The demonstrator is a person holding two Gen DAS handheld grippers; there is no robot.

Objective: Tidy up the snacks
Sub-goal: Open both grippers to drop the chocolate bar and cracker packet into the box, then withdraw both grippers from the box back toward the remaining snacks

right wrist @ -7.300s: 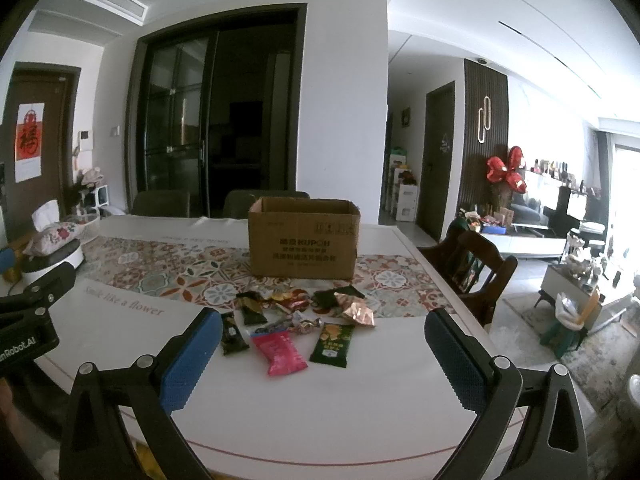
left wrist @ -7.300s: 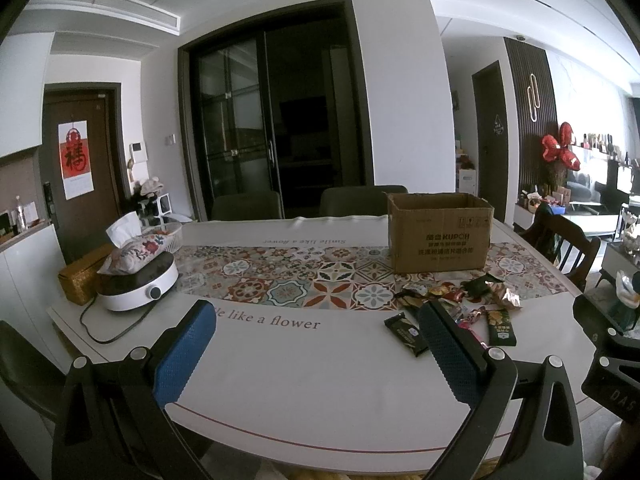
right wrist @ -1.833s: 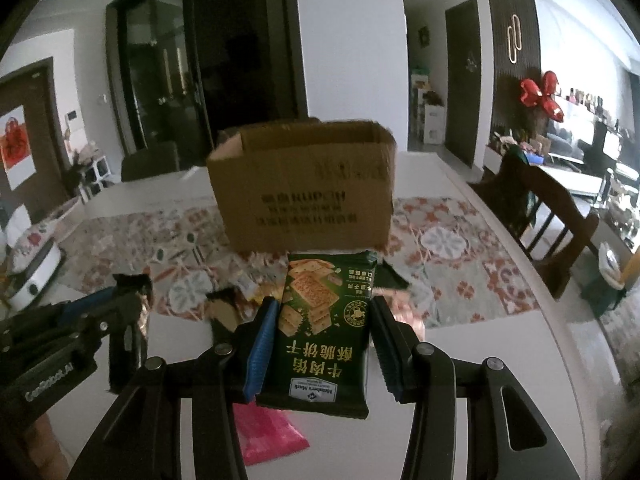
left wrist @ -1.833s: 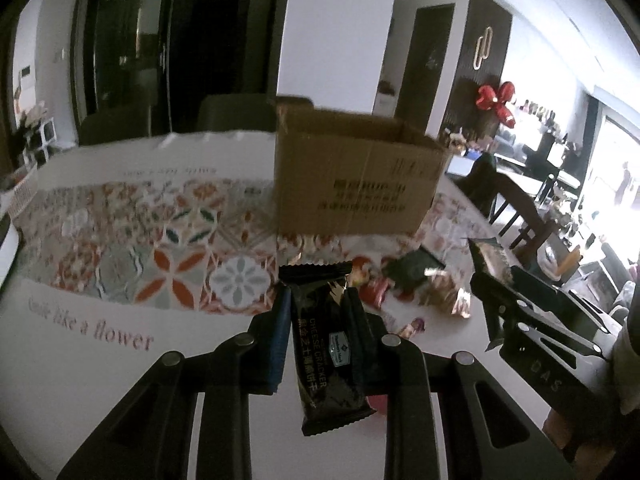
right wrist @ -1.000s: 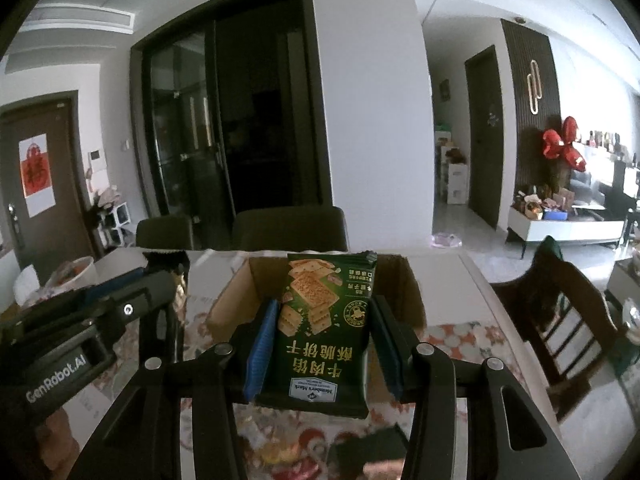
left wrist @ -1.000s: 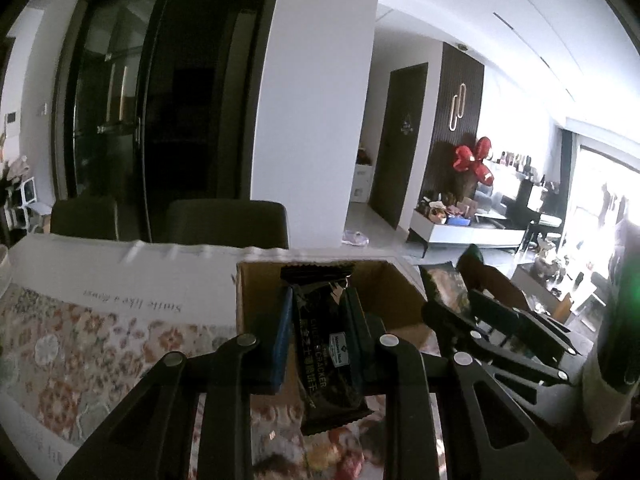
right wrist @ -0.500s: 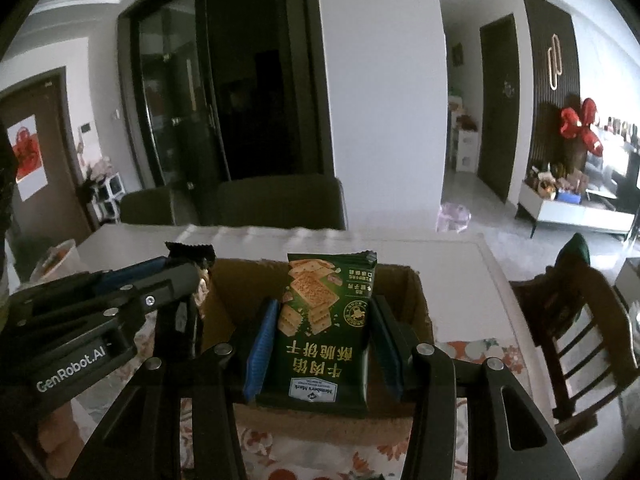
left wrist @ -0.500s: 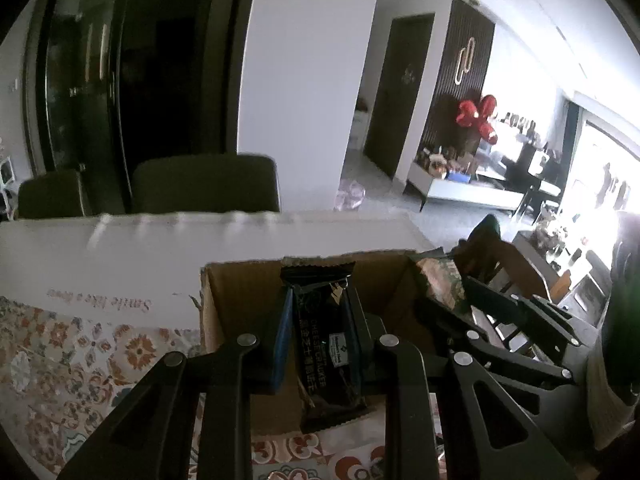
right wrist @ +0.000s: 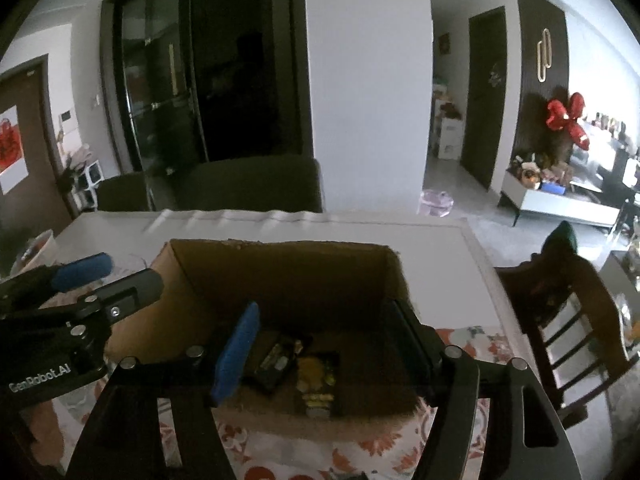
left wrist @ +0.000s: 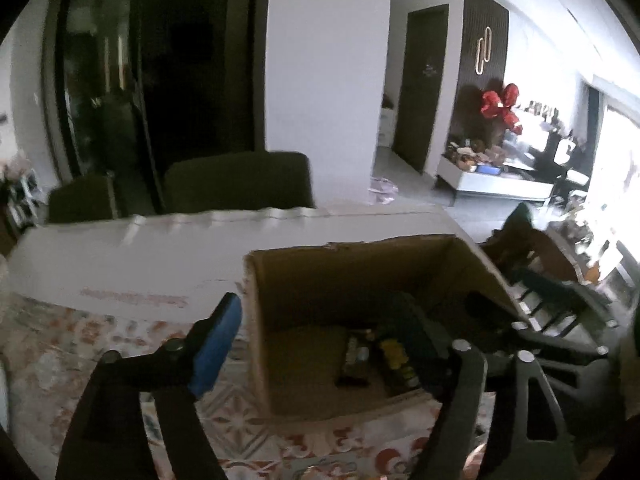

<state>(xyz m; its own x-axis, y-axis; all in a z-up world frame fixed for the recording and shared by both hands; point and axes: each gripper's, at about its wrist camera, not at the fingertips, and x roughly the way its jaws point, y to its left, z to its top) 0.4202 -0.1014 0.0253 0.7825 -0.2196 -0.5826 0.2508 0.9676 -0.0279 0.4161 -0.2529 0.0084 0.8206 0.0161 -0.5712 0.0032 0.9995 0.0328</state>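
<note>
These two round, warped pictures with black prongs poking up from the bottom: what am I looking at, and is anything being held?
No robot here: a person carries a two-finger gripper in each hand, and a wide-angle camera on each looks along its fingers. One picture is from the left gripper, the other from the right gripper. The prongs are the fingers, with blue pads. Both hang over an open cardboard box on a table with a patterned cloth. Both sets of jaws are opening, with nothing between them. In the box lie a dark snack bar and a green cracker packet.

Two snack packets (right wrist: 294, 368) side by side in box (right wrist: 280, 276), on table (right wrist: 440, 248), chairs (right wrist: 248, 184) behind.
</note>
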